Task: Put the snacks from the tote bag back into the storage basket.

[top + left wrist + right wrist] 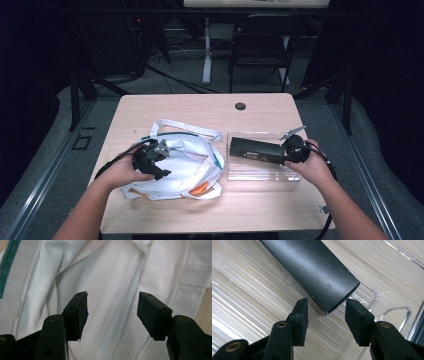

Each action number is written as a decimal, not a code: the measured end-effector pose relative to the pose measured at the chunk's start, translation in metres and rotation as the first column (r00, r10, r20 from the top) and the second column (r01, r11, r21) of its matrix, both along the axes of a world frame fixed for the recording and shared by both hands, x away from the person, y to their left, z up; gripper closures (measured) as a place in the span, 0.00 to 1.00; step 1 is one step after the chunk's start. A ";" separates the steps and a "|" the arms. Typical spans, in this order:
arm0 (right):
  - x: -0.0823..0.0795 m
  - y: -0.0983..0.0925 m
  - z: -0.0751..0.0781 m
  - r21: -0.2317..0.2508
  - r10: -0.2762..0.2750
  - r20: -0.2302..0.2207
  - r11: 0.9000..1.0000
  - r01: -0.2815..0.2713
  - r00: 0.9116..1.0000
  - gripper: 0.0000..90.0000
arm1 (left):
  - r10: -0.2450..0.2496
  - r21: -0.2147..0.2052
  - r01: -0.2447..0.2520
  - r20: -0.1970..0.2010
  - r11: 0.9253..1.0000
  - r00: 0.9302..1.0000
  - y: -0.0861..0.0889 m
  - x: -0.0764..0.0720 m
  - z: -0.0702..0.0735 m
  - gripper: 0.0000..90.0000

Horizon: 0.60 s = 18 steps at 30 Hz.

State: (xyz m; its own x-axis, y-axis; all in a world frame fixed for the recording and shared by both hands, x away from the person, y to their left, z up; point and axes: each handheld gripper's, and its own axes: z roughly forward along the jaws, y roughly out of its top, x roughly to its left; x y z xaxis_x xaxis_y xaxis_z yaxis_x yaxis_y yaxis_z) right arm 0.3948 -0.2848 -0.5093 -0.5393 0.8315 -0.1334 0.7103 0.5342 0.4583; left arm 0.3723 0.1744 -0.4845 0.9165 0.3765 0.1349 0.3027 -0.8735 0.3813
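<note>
A white cloth bag [185, 165] with teal trim and long straps lies crumpled on the left half of the wooden table. My left gripper [155, 160] hovers over it, jaws wide open above the white fabric [112, 272] with nothing between the pads [112, 312]. A long black box [255, 150] rests in a clear plastic tray [260, 172] on the right half. My right gripper [290, 150] is at the box's right end. Its jaws [327, 317] stand open on either side of the box's end [312, 267], with gaps showing at both pads.
Something orange [200, 189] peeks out of the bag's near edge. A round cable hole [240, 106] sits near the table's far edge. A black chair [262, 45] and a desk leg stand beyond the table. Bare wood runs along the near edge.
</note>
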 end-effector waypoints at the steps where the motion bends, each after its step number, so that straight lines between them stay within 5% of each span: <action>1: 0.000 0.000 0.000 -0.006 -0.001 -0.004 1.000 0.001 1.000 0.58 | 0.003 0.001 -0.003 0.001 1.000 1.000 0.001 0.000 0.000 0.47; 18: 0.015 0.007 -0.012 0.019 -0.029 -0.013 0.999 0.029 0.999 0.61 | 0.101 -0.081 -0.099 0.014 0.992 0.995 0.009 -0.012 -0.005 0.55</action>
State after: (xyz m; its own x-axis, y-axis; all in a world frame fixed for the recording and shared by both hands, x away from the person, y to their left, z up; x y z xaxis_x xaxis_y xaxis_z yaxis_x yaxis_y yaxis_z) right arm 0.4094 -0.2776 -0.5218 -0.5162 0.8493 -0.1105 0.7314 0.5043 0.4591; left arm 0.3599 0.1836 -0.4895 0.8714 0.4765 0.1165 0.3795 -0.8054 0.4553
